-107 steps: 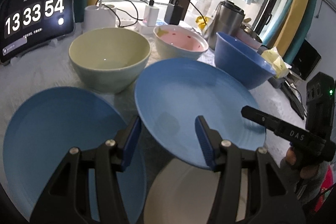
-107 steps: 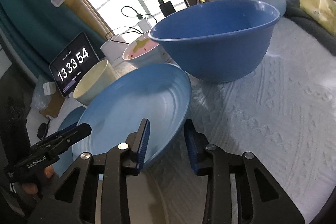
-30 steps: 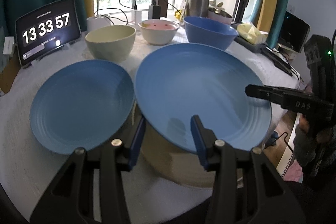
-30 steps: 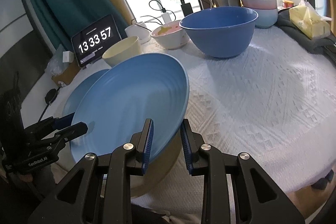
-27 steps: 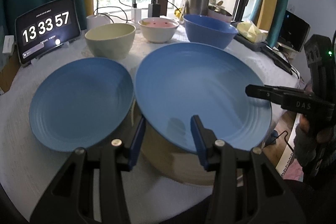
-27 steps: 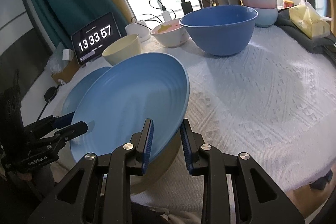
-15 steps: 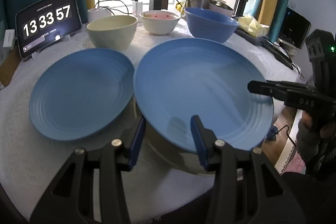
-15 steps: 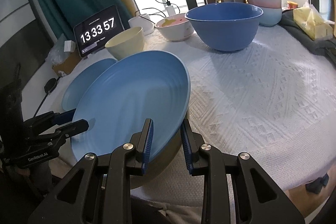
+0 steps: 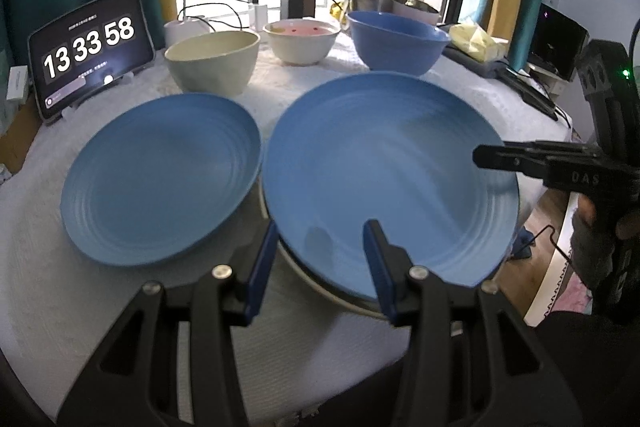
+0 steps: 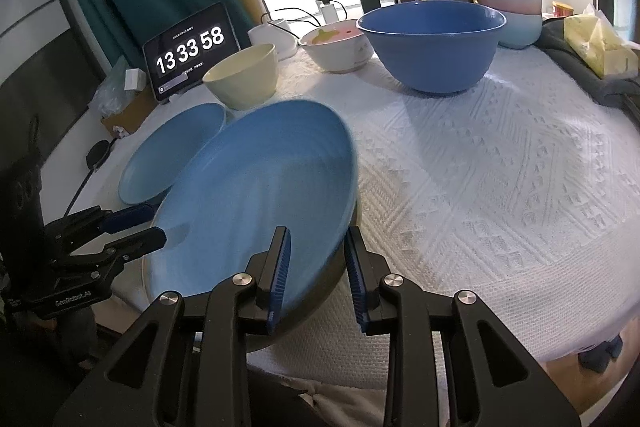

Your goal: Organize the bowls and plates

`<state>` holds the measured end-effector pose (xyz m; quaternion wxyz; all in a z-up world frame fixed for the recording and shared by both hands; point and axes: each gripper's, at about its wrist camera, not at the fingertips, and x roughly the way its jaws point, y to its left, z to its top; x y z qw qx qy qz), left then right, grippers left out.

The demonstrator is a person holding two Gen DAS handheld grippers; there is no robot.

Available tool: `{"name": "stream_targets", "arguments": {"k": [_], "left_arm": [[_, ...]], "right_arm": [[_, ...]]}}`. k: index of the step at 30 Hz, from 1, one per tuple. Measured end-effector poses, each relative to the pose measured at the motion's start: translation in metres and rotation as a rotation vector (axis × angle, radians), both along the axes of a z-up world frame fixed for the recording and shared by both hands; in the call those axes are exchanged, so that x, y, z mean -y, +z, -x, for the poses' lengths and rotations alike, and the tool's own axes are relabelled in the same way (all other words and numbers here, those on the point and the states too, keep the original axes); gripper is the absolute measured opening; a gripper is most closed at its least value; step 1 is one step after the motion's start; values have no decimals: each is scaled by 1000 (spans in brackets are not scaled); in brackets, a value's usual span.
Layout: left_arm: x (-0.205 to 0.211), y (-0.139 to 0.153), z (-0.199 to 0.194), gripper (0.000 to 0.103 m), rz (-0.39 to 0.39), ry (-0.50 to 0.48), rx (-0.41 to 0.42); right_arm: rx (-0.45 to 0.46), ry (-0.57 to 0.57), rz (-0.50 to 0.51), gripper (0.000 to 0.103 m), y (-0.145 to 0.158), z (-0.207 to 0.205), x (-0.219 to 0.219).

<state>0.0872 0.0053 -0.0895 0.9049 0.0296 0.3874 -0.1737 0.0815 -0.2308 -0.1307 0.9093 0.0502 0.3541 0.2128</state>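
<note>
While both grippers hold one dish between them, the table reads like this:

Held plate: a large round ribbed blue plate [image 9: 384,167], tilted, at the near table edge, just above a cream-coloured dish [image 9: 320,287] of which only a rim shows.

Left gripper [image 9: 320,259]: black frame, blue pads; its fingers stand either side of the large plate's near rim, narrowly set; whether the pads press on it I cannot tell.

Right gripper [image 10: 316,267]: fingers narrow, one above and one below the plate's edge, clamped on it.

Second plate: a smaller round blue plate [image 9: 160,179] flat on the white textured tablecloth [image 10: 500,167], just left of the held one.

Bowls: a pale green bowl [image 9: 212,61], a white bowl with a pink inside [image 9: 302,41] and a deep blue bowl [image 9: 396,41] in a row behind the plates, apart from each other.

Clock: a black tablet [image 9: 90,47] showing digits, far left.

Hand: a person's hand [image 9: 600,223] grips the right gripper's handle.
</note>
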Motion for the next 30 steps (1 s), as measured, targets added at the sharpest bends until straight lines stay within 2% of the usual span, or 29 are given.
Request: {"name": "stream_targets", "arguments": {"k": [10,17,23,30], "left_arm": [[-5,-7,-3,47,-16,28,-17],[1,-18,-7,47,-10,25,-65],[4,-19,-9,47,-18,39,-52],[12,-19,-18,47,-41,32,-30]], "right_arm": [[-4,-64,18,31,-2,-6,11],[26,-79,40,29,-7,-8,8],[-16,-48,31,29,-17,-13,-2],[-7,-71,32,28,-17,-15,-3]]}}
